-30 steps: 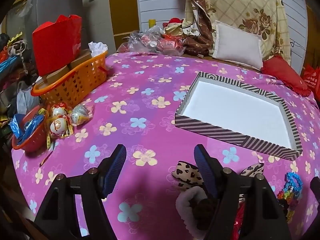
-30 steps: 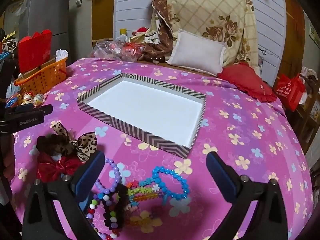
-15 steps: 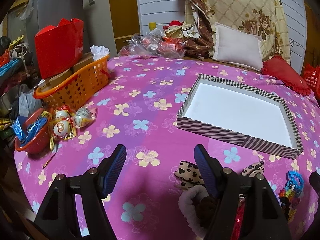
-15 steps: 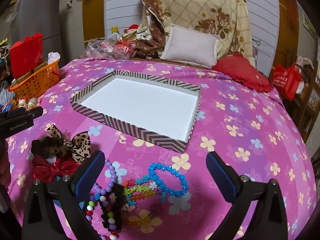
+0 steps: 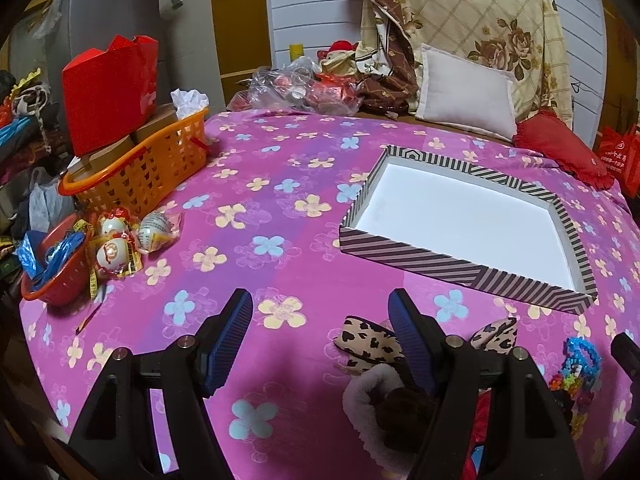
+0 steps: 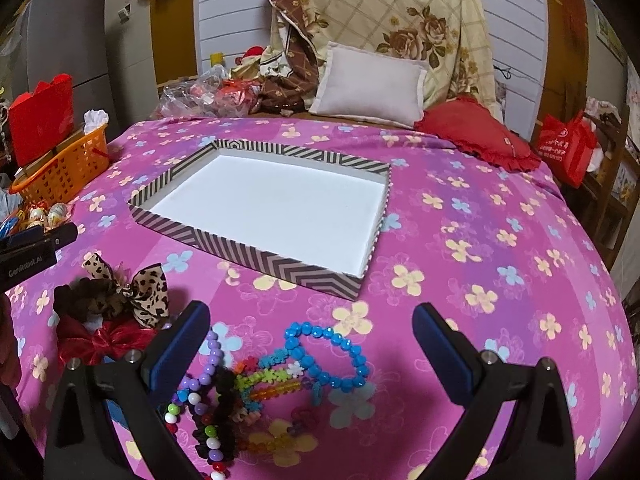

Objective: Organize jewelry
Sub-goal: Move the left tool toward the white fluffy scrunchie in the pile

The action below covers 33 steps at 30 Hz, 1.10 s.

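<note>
A striped box lid with a white inside (image 5: 412, 258) (image 6: 256, 258) lies open on the pink flowered tablecloth. My left gripper (image 5: 320, 312) is open and empty, low over the cloth, with a leopard-print bow (image 5: 364, 344) and a furry scrunchie (image 5: 360, 396) by its right finger. My right gripper (image 6: 312, 324) is open and empty above a pile of beaded bracelets; a blue one (image 6: 324, 356) lies between the fingers, a purple one (image 6: 210, 360) by the left finger. The leopard bow (image 6: 148, 288) and a red bow (image 6: 104, 340) lie to its left.
An orange basket (image 5: 148, 168) with a red bag (image 5: 108, 88) stands at the table's left edge, with wrapped eggs (image 5: 116, 244) and a red bowl (image 5: 56, 280) near it. Pillows (image 6: 368, 84) and plastic bags (image 5: 296, 88) sit behind the table.
Both cameras have shifted slightly; the box lid and the ornaments lie where they were. Both grippers stay open.
</note>
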### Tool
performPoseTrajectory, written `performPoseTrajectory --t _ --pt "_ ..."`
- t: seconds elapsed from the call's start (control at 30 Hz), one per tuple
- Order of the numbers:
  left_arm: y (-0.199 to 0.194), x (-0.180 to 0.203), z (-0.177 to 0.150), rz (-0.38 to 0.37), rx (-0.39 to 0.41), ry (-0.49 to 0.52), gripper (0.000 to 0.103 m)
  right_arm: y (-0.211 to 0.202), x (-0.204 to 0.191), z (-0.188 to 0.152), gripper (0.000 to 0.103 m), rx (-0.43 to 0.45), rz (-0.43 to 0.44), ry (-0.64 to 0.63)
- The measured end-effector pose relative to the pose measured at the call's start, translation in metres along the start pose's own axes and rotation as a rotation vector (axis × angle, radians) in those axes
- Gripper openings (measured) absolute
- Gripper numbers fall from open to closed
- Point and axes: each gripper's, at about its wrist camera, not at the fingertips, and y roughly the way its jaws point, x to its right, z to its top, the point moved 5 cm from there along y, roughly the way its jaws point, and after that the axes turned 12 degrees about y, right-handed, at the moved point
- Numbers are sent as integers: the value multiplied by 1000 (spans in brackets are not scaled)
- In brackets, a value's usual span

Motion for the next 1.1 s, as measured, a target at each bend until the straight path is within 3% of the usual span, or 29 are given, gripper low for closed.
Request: performPoseTrajectory --t 0.63,1.1 --pt "2 2 -5 -26 -13 -7 65 6 10 -1 102 -24 -17 33" --pt "4 -24 -12 -79 -42 -100 65 5 17 -2 102 -41 -2 52"
